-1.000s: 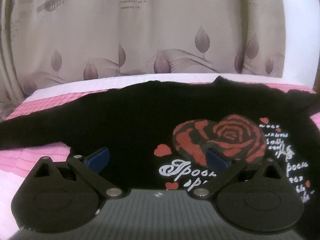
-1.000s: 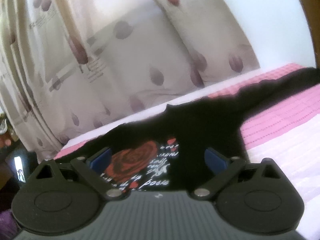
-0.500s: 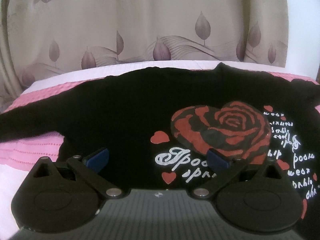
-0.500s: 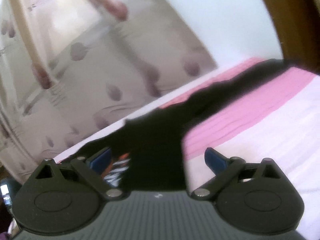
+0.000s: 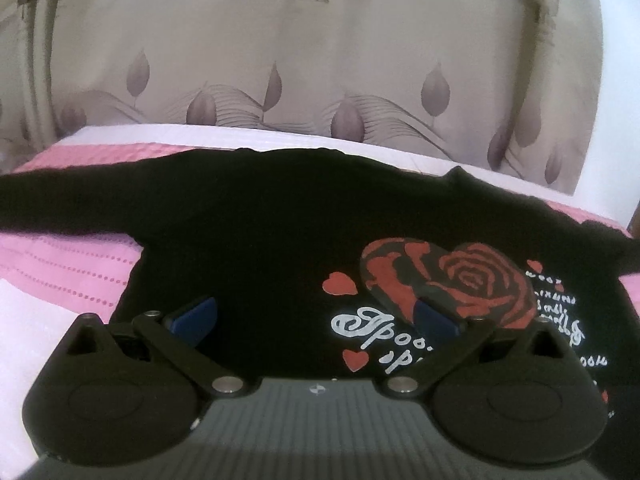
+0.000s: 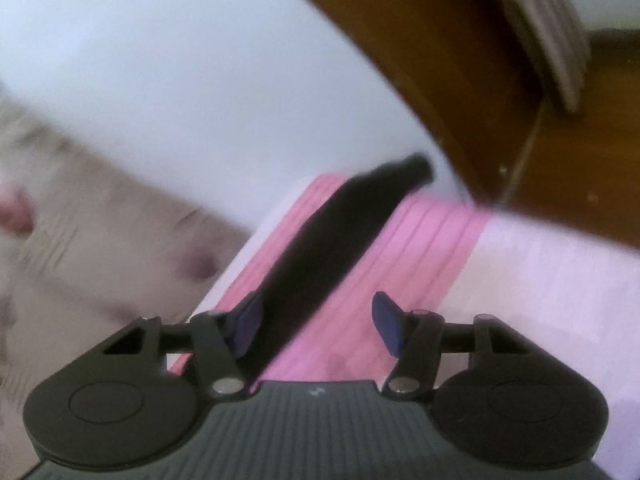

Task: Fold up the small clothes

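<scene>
A black top lies flat on the pink bed, and both our grippers are empty.

Our left gripper hangs over the black top near its red rose print, fingers wide apart. Our right gripper hangs over the top's long sleeve, which stretches across the pink bed cover; its fingers are wide too, holding nothing.
</scene>
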`<state>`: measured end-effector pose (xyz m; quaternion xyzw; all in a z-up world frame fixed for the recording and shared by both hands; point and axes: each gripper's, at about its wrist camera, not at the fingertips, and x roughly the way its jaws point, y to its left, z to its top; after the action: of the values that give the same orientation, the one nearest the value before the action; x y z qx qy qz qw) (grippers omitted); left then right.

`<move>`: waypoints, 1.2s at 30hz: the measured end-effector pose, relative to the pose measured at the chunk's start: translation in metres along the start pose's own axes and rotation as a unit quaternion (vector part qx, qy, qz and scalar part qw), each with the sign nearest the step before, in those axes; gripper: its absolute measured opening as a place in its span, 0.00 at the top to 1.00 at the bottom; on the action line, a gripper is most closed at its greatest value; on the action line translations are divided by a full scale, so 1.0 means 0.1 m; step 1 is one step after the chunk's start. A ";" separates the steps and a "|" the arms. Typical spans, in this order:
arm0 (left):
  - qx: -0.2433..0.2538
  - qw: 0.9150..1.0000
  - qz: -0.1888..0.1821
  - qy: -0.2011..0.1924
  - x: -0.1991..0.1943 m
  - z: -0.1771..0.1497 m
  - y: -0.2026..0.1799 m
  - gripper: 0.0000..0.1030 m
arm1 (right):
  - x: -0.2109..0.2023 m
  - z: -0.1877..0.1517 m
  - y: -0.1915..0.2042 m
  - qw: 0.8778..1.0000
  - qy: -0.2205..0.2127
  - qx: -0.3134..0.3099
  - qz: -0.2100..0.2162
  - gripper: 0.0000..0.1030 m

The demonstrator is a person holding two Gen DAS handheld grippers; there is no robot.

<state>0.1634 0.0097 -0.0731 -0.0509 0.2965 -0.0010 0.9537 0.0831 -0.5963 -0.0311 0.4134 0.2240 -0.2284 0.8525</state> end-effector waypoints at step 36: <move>-0.038 0.999 0.000 0.008 0.02 0.02 0.12 0.00 | 0.25 0.20 1.45 0.985 -0.001 -0.045 0.165 0.93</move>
<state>0.1660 0.0218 -0.0745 -0.0873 0.3036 0.0095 0.9487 0.1900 -0.5377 0.0531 0.4060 0.1623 -0.0750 0.8962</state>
